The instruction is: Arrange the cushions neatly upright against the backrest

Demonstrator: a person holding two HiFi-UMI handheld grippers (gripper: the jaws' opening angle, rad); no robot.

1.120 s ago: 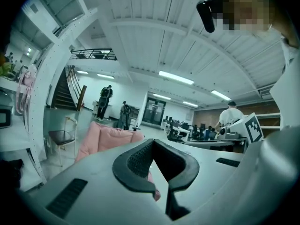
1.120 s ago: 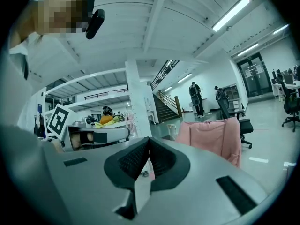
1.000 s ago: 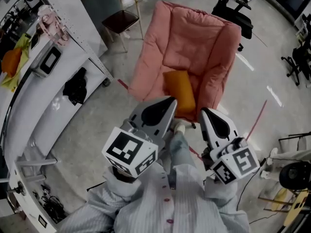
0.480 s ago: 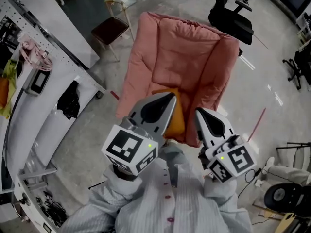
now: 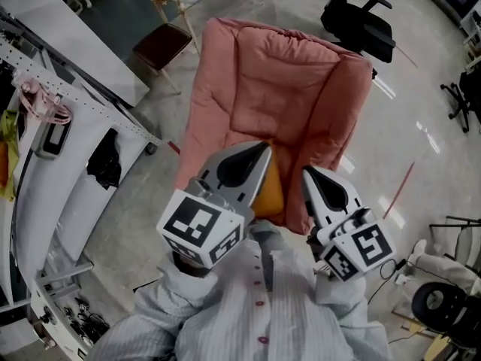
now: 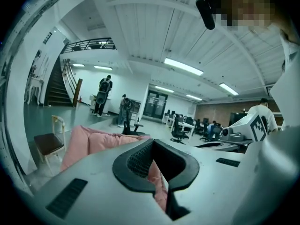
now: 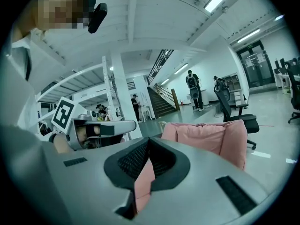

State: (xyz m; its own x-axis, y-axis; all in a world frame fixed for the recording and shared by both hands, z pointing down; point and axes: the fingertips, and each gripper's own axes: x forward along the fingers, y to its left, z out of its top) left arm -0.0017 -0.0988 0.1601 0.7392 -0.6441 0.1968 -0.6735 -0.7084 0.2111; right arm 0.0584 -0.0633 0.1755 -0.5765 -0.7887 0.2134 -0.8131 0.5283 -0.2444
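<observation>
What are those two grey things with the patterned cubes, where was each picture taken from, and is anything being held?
There is no robot: a person holds a tool in each hand, each ending in two-jaw tongs; the patterned cubes are part of the tools. The downward picture comes from a camera on the person's head: left tongs at its left, right tongs at its right. The other two come from cameras riding on each tool, looking along its jaws. Both tongs are shut and empty. Ahead stands a pink padded armchair with an orange cushion on its seat, partly hidden behind the tongs.
</observation>
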